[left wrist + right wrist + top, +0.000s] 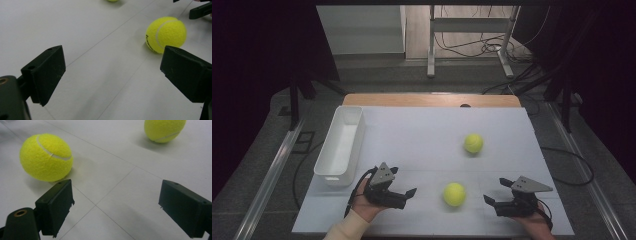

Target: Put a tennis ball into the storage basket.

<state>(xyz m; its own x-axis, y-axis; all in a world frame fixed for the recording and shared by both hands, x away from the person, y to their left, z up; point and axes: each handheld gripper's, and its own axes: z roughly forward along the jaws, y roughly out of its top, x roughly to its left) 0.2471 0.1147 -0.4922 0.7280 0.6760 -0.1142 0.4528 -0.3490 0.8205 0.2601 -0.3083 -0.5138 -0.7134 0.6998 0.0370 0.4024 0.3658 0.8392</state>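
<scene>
Two yellow tennis balls lie on the white table top [422, 135]. The near ball [454, 194] [166, 33] [46, 157] rests between my two grippers, and the far ball [473, 143] [163, 128] lies beyond it toward the middle right. My left gripper [403, 181] [112, 58] is held low to the left of the near ball, open, with nothing between its jaws. To the right of that ball, my right gripper [495, 190] [115, 187] is also open and holds nothing. Each gripper is a short way from the ball and touches neither ball.
A long white bin [341, 145] stands along the table's left edge, just beyond my left hand. A wooden strip [432, 100] borders the far edge. Cables and a metal frame [472, 45] are on the floor behind the table.
</scene>
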